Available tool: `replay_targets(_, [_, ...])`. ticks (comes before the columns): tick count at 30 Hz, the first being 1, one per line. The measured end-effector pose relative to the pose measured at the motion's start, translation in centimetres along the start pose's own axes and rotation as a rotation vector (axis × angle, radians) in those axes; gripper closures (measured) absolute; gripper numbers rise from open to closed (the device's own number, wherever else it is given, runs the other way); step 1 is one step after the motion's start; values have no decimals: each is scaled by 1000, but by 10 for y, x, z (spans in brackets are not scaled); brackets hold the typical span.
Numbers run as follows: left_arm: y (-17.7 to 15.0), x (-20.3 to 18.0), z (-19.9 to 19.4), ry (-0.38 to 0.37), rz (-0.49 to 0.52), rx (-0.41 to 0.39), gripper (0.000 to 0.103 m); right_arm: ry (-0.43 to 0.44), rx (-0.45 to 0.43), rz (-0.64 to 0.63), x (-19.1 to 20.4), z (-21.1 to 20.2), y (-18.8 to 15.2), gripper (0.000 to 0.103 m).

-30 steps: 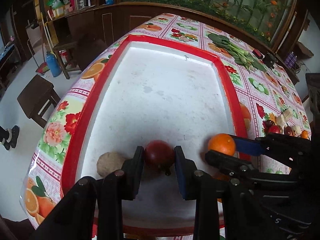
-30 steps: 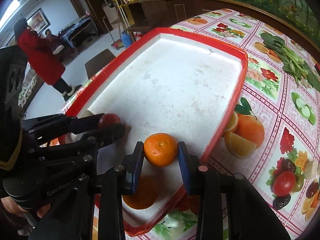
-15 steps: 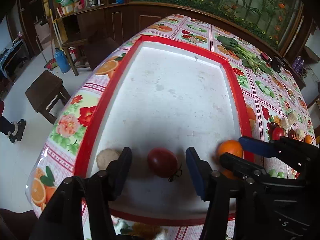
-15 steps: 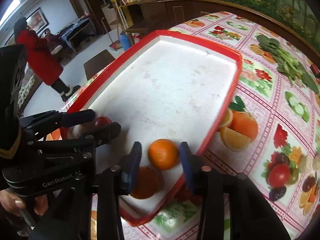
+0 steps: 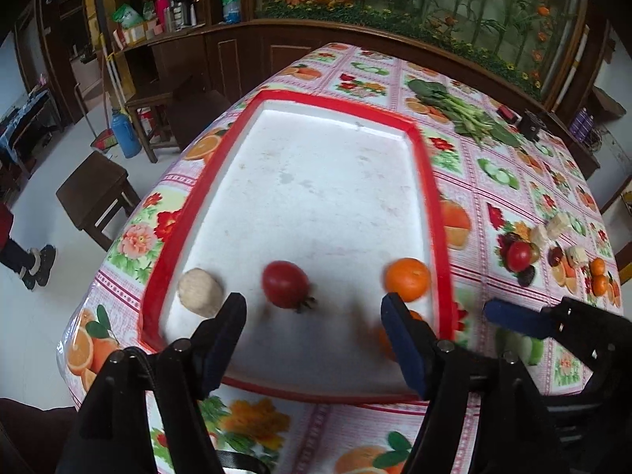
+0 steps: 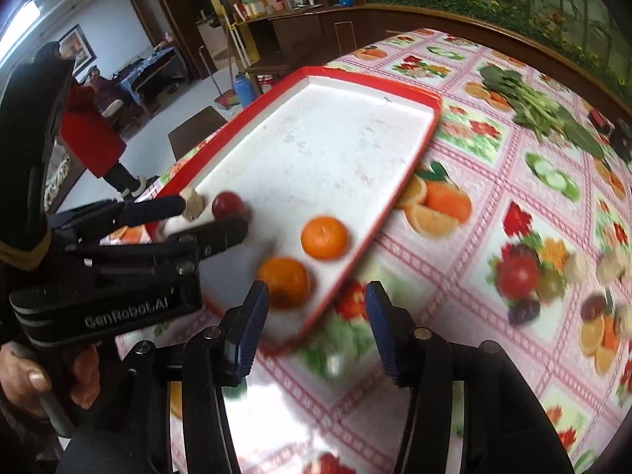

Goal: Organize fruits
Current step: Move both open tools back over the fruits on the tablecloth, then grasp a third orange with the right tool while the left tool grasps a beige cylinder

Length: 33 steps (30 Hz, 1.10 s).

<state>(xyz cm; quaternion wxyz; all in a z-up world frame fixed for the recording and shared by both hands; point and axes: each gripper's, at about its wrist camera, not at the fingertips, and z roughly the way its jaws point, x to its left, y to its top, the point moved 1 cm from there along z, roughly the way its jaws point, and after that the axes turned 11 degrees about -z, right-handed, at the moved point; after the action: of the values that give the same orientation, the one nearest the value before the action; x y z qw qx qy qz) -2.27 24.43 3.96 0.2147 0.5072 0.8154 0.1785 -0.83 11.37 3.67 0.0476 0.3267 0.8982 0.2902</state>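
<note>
A white tray with a red rim (image 5: 432,213) lies on the flowered tablecloth. Along its near end lie a beige round fruit (image 5: 199,292), a dark red fruit (image 5: 284,284) and an orange (image 5: 407,279). A second orange (image 6: 284,280) lies nearer the rim, beside the first orange (image 6: 324,237). My left gripper (image 5: 312,316) hovers just short of the red fruit, its jaws opening and touching nothing. My right gripper (image 6: 316,300) hangs over the tray's near right corner, jaws opening, both oranges lying free ahead of it. The left gripper (image 6: 205,217) also shows in the right wrist view.
A bunch of green vegetables (image 5: 462,114) lies on the table's far right side. Off the table's left edge stand a dark stool (image 5: 94,193) and a blue bottle (image 5: 124,134). A person in a red coat (image 6: 91,134) stands on the floor beyond.
Both grippers have opened and drawn back from the tray. The left one let go of the red fruit and the right one let go of the orange; both fruits now lie in the tray.
</note>
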Motion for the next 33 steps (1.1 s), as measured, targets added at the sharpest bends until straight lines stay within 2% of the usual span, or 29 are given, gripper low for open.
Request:
replay_targets(1, [-2,-6,-2,-2,11,-3,28,1,-1,11,-1,-4,-7,48])
replay_targets(8, [-24,-58,-8,-22,120,12,27,-22,-3,76,-18,-29,-48,47])
replay_targets(16, [-54,-122,-3,-74,226,81,27,-96,-19,214,-61,-65,-106,45])
replay_targets(25, [-80,-177,6,-116,310,138,26,-190,-63,405,-127,-108,-163,45])
replay_targets(30, [-80,-189,10,-124,299,159,26,-305,-113,499,-187,-143,-185,44])
replay_targets(33, [-77,-194,11,-119,291,158,26,-375,-111,548,-230,-152,-191,38])
